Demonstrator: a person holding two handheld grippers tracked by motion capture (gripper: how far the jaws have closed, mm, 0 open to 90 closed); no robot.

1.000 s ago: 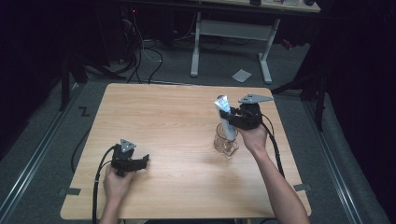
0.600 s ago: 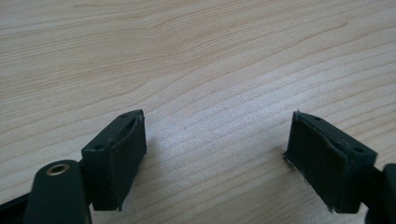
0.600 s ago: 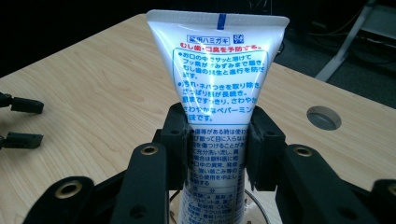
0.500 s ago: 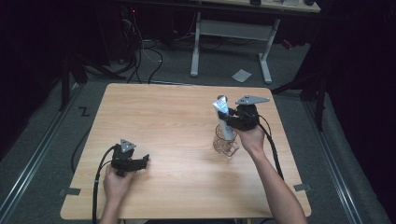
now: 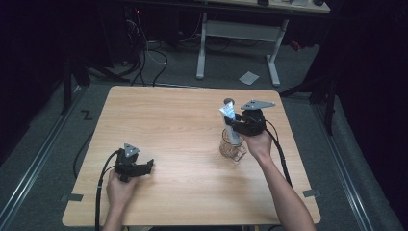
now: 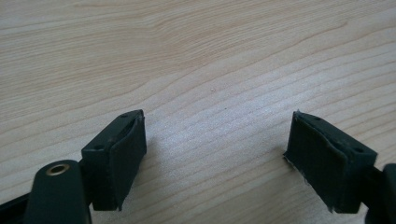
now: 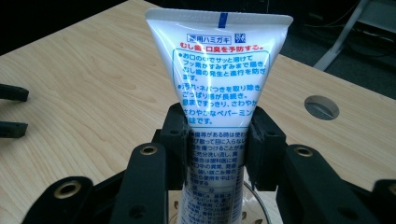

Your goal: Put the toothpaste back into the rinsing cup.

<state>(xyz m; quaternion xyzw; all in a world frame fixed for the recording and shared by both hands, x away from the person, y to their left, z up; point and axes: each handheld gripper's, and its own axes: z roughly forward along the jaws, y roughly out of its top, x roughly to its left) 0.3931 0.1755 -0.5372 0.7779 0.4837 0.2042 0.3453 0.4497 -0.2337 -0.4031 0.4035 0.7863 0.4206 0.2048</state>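
A white toothpaste tube [image 5: 229,119] [image 7: 219,70] with blue and red print stands upright, its lower end inside a clear glass cup [image 5: 232,150] [image 7: 256,205] on the wooden table [image 5: 183,120]. My right gripper [image 5: 234,126] [image 7: 219,144] is shut on the tube's middle, both pads pressing its sides above the cup's rim. My left gripper [image 5: 144,166] [image 6: 215,158] rests low over the table near the front left, open, with only bare wood between its jaws. The right gripper view also catches it at the far left [image 7: 11,109].
A round cable hole [image 5: 228,101] [image 7: 321,106] sits in the tabletop just behind the tube. Beyond the table's far edge stand the white legs of another table [image 5: 202,43], with cables and a sheet of paper [image 5: 248,77] on the floor.
The right gripper, still holding the tube, has shifted only slightly over the cup. The left gripper has stayed where it was.
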